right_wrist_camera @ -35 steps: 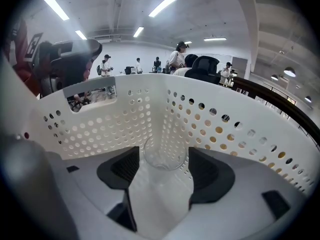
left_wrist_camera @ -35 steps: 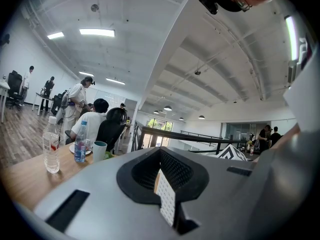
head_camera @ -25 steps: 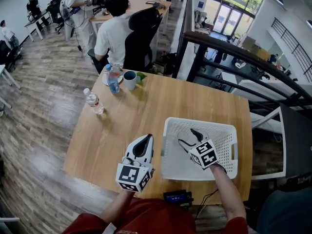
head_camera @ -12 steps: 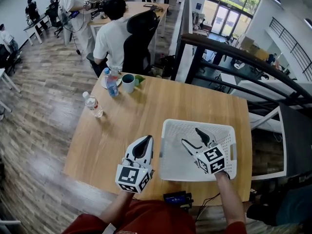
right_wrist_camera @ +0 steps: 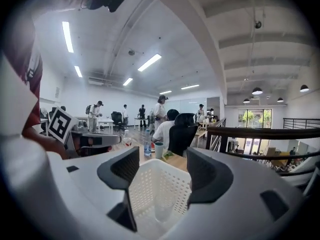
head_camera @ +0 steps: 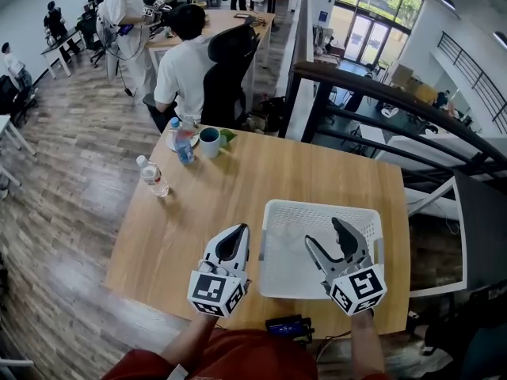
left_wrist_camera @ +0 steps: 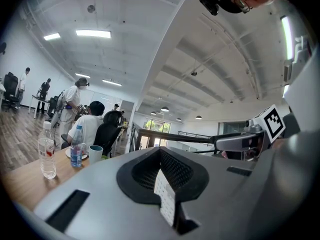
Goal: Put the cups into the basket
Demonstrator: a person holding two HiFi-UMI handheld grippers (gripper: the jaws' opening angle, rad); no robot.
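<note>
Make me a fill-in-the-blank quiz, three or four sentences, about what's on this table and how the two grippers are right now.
1. The white perforated plastic basket sits on the light wooden table, on the person's ____ side.
2. The right gripper hangs over the basket with its jaws ____.
3. The left gripper, beside the basket, has its jaws ____.
4. Near the table's far left corner, a dark mug stands beside ____ plastic bottles.

Missing words: right; open; shut; two.
</note>
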